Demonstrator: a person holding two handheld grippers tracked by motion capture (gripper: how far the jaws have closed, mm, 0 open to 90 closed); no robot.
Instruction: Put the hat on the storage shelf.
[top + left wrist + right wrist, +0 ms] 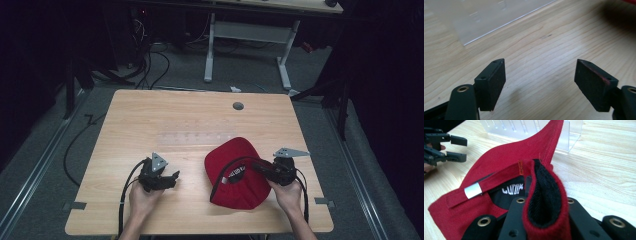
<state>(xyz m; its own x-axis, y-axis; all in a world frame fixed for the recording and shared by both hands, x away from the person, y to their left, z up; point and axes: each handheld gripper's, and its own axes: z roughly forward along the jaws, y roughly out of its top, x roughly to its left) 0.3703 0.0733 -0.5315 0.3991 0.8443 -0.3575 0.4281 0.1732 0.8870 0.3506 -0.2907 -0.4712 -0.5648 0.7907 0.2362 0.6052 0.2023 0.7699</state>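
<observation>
A red cap (235, 175) lies upside down on the right half of the wooden table (150, 115), its black lining and strap showing. My right gripper (257, 166) is shut on the cap's rim from the right. In the right gripper view the red and black fabric (544, 195) is folded and pinched between the jaws of the right gripper (545, 203). My left gripper (174, 177) rests low over the table to the left of the cap, apart from it. In its own view the left gripper (540, 82) stands open over bare wood.
A clear plastic rack (192, 137) lies on the table just beyond the cap, its edge (499, 27) ahead of the left jaws. A round grommet hole (238, 106) sits near the far edge. Past the table stand a white desk frame (282, 55) and floor cables.
</observation>
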